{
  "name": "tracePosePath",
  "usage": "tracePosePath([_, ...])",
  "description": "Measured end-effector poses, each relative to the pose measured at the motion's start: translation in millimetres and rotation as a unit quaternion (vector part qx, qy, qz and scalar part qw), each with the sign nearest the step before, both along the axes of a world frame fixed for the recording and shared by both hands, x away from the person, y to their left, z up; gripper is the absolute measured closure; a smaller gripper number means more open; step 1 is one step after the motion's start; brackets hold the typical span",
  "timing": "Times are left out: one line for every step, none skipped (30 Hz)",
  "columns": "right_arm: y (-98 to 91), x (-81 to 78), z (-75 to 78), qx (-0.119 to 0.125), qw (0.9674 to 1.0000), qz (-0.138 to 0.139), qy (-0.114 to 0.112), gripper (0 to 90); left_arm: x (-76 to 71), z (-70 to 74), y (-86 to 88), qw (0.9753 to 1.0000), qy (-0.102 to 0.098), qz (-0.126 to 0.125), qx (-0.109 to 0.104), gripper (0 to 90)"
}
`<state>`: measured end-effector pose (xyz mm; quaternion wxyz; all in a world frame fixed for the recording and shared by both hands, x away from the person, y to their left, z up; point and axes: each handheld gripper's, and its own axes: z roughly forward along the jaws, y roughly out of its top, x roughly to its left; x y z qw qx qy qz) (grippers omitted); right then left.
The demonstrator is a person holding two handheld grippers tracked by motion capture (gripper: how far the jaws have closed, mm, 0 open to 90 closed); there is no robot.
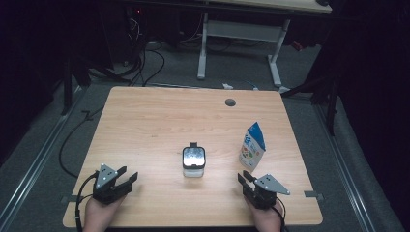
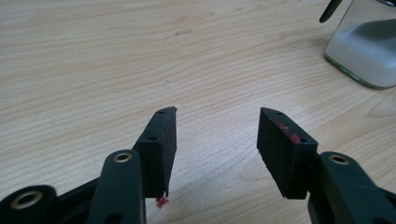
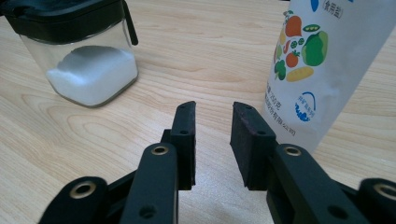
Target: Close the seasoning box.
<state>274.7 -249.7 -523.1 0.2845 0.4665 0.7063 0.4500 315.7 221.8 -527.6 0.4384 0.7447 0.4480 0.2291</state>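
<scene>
A square glass jar with a black lid stands near the middle of the wooden table, partly full of white powder. A white and blue pouch printed with vegetables stands upright to its right. My left gripper rests at the front left, open and empty, its jaws wide apart over bare wood; the jar is at that view's upper right. My right gripper rests at the front right, open with a narrow gap, just short of the pouch.
A round cable hole sits near the table's far edge. Beyond the table stand a white desk frame and cables on the floor. A metal rail runs along the floor at the left.
</scene>
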Motion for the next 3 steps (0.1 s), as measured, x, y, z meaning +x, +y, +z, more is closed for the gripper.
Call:
tracePosePath([-0.7, -0.2, 0.2, 0.001, 1.0000, -0.001, 0.000, 70.4, 0.2, -0.1, -0.4, 1.0000, 0.001, -0.001, 0.001, 47.6])
tracePosePath([-1.4, -0.6, 0.6, 0.002, 1.0000, -0.001, 0.000, 70.0, 0.5, -0.1, -0.9, 1.0000, 0.000, -0.001, 0.002, 47.5])
tracePosePath([-1.9, -0.8, 0.8, 0.003, 1.0000, -0.001, 0.000, 69.6, 0.8, 0.1, -1.3, 1.0000, 0.000, -0.002, 0.001, 47.5])
